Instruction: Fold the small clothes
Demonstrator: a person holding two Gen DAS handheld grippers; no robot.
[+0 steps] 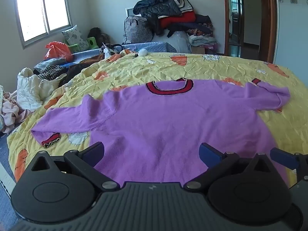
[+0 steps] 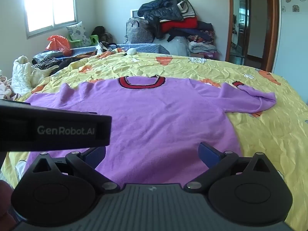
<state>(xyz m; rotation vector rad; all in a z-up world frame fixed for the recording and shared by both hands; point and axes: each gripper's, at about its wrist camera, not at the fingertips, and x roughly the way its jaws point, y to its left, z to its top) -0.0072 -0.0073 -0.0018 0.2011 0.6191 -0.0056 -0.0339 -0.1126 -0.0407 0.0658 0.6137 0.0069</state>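
Purple sweater [image 1: 163,119] spread flat, front up, on the yellow carrot-print bedsheet [image 1: 211,67], red-and-black collar [image 1: 169,88] at the far side. One sleeve [image 1: 77,117] angled out to the left in the left wrist view, its red cuff [image 1: 51,141] lying on the sheet; other sleeve [image 1: 269,96] doubled back on itself at the right, cuff [image 1: 256,80] pointing toward the collar. Hem nearest both cameras.

Left gripper [image 1: 152,152] above the near hem, tilted downward, fingers [image 1: 209,152] spread wide and released, nothing between them, only sweater fabric seen below. Right gripper [image 2: 153,152] likewise above the hem, just to the right of the left one, fingers [image 2: 208,151] spread wide, grasping nothing. Black body of the left gripper crossing the left edge of the right wrist view.

Behind the bed: heap of dark and red clothes [image 1: 173,15] against the wall, checked bag [image 1: 136,28], orange plastic bag [image 1: 57,51], white quilted garment [image 1: 28,88], window [image 1: 42,13], open doorway [image 1: 236,17].
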